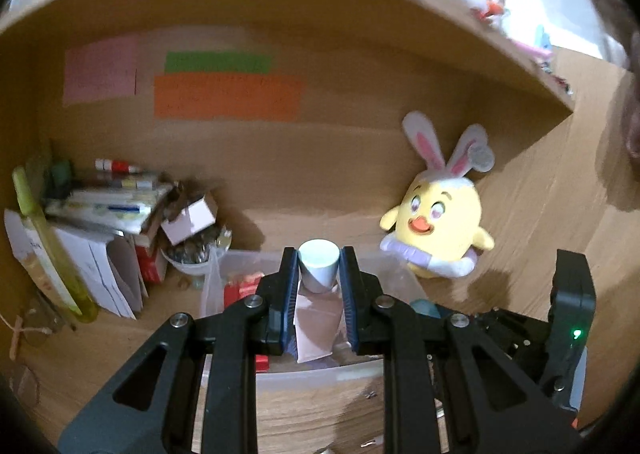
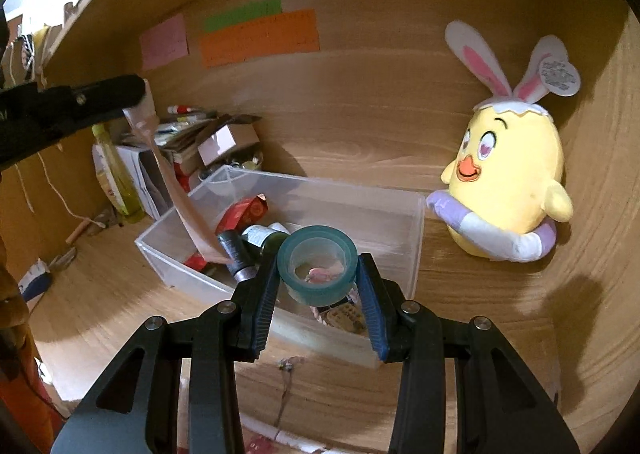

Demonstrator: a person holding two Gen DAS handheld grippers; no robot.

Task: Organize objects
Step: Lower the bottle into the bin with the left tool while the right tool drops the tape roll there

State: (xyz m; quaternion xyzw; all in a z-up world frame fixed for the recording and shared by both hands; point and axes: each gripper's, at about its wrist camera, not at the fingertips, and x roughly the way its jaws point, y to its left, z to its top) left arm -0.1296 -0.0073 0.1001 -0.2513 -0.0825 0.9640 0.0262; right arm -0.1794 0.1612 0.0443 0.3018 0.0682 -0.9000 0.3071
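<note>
The right tongs (image 2: 317, 274) angle downward over the near side of a clear plastic bin (image 2: 416, 238), their blue pads clamped on either side of a teal roll of tape (image 2: 317, 268) held with its open core facing the camera. The roll hangs above the bin's contents, not touching them. To the left and higher up, the left tongs (image 1: 319, 268) also tilt down, closed narrowly on a white-capped tube (image 1: 319, 266) at its cap end; in the right wrist view the tube's pale flattened body droops from those tongs down into the bin, its tail near a dark bottle (image 2: 236, 250). Inside the bin lie a red packet (image 2: 244, 214) and other small items too jumbled to tell apart. The bin sits on the wooden bench (image 2: 100, 294), inside a wooden alcove. Just to the right of the bin, a yellow chick plush (image 2: 516, 174) with rabbit ears leans upright against the back wall. To the left stands a heap of books and boxes (image 1: 120, 222) with a yellow-green bottle (image 1: 52, 254) beside it. Pink, green and orange paper notes (image 1: 228, 94) are stuck on the back wall above.
</note>
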